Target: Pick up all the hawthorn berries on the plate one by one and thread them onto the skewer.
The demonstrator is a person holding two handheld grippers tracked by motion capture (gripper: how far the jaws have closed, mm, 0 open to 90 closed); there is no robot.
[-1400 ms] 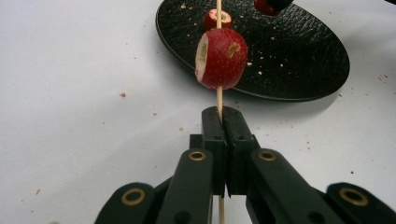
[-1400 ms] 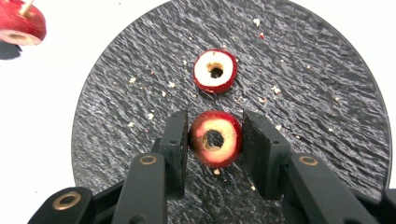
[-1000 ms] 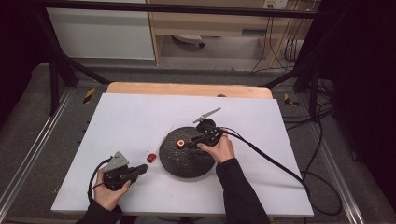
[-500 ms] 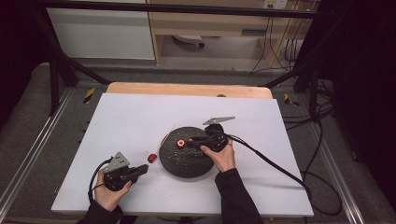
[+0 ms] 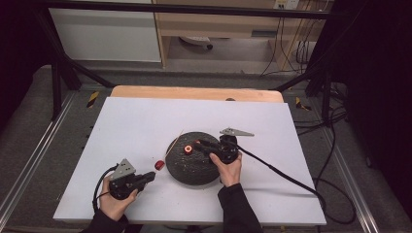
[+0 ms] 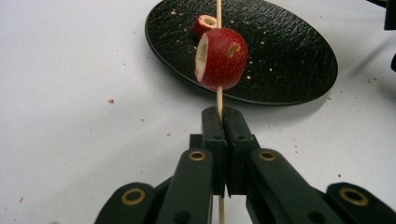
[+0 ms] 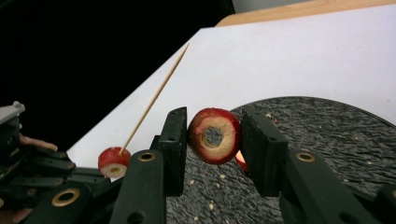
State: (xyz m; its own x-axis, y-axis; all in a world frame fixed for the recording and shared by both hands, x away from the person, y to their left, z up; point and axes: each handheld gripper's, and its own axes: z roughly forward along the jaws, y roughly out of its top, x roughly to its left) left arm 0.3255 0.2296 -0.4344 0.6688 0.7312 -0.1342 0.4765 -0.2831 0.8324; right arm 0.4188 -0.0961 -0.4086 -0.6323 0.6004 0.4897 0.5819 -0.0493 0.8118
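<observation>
My left gripper (image 5: 149, 176) (image 6: 220, 121) is shut on the lower end of a thin wooden skewer (image 6: 218, 95) (image 5: 174, 141) near the table's front left. A red fruit piece (image 6: 222, 58) (image 5: 159, 165) is threaded on the skewer just beyond the jaws, beside the black round plate (image 5: 194, 170) (image 6: 289, 60). Over the plate, my right gripper (image 5: 197, 145) (image 7: 212, 135) is shut on a red cored fruit ring (image 7: 215, 135) (image 5: 188, 149), its hole facing the skewer (image 7: 154, 100). The skewered piece (image 7: 112, 161) hangs to its left. Another small piece (image 6: 204, 24) lies on the plate.
A white sheet (image 5: 145, 121) covers the table, with a wooden edge (image 5: 194, 92) at the back. The right gripper's black cable (image 5: 282, 172) trails off to the right. Crumbs dot the plate (image 7: 336, 135) and the sheet. Dark metal frame rails flank the table.
My right gripper has sunk a little over the plate and turned, its grey top plate swinging to the right. The left gripper and skewer have kept still.
</observation>
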